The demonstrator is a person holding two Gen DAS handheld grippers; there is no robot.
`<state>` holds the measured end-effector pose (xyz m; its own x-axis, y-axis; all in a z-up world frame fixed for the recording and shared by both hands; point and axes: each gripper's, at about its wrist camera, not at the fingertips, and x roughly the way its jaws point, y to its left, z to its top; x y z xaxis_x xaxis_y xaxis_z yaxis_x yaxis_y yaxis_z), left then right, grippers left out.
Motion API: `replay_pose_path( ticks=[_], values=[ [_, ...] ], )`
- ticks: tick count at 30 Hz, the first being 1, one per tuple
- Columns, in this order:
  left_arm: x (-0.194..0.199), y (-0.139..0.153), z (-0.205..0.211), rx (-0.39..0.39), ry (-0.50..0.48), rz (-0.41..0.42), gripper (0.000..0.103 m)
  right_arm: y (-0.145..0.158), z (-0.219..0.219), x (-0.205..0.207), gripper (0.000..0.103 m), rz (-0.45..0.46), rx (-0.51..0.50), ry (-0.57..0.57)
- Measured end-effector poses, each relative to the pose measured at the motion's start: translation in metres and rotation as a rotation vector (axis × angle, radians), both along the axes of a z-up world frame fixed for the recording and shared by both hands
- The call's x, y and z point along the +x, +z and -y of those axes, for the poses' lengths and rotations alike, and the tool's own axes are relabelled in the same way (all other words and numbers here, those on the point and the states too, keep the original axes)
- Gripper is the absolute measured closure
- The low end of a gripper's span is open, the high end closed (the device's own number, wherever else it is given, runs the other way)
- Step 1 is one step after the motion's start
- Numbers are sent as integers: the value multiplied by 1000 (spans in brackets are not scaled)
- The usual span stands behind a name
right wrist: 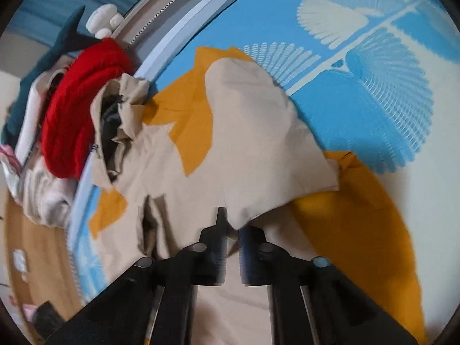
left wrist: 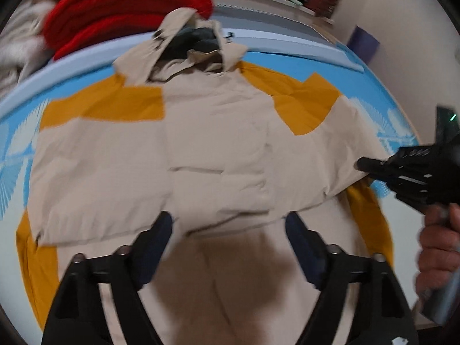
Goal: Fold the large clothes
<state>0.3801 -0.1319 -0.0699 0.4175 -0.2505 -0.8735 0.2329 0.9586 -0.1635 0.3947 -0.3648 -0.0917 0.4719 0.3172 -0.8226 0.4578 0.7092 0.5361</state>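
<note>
Left gripper [left wrist: 228,224]: matte black angular frame, two dark navy fingers [left wrist: 156,247], round silver bolt heads along the linkage arms. Right gripper [right wrist: 230,230]: same black frame and silver bolts, ribbed dark pads; from the left camera it shows a black body with small white diamond marks and a green light, above what looks like a grey handle, though blurred. Hand [left wrist: 437,247] bare, no sleeve visible.

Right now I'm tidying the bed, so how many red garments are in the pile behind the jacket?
1 visible: a red knit garment on the pile of clothes beyond the beige jacket's hood. Others may lie hidden underneath.
</note>
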Motion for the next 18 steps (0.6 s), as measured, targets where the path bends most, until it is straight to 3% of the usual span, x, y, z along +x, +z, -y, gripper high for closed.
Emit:
replay_pose_path(
  ticks=[4,7,8,9,10,12,13,18],
  values=[
    [-1,-16,36,129,-101,62,19,3,-9,-6,100,11,66,22],
    [2,-34,38,208,-92,74,19,4,-16,-6,100,4,89,74],
    [5,-40,35,237,-75,68,23,4,-18,-5,100,-1,88,91],
    [9,-44,28,261,-49,60,41,2,-19,-4,100,-5,90,101],
    [11,-45,22,253,-38,54,66,2,-18,-4,100,-6,91,105],
    [17,-37,4,232,24,42,83,-1,-15,-3,100,-15,84,96],
    [19,-27,-12,208,88,46,88,-3,-14,-2,100,-20,85,90],
    [23,22,-104,44,370,67,90,-1,-16,0,99,-16,92,70]
  ],
)
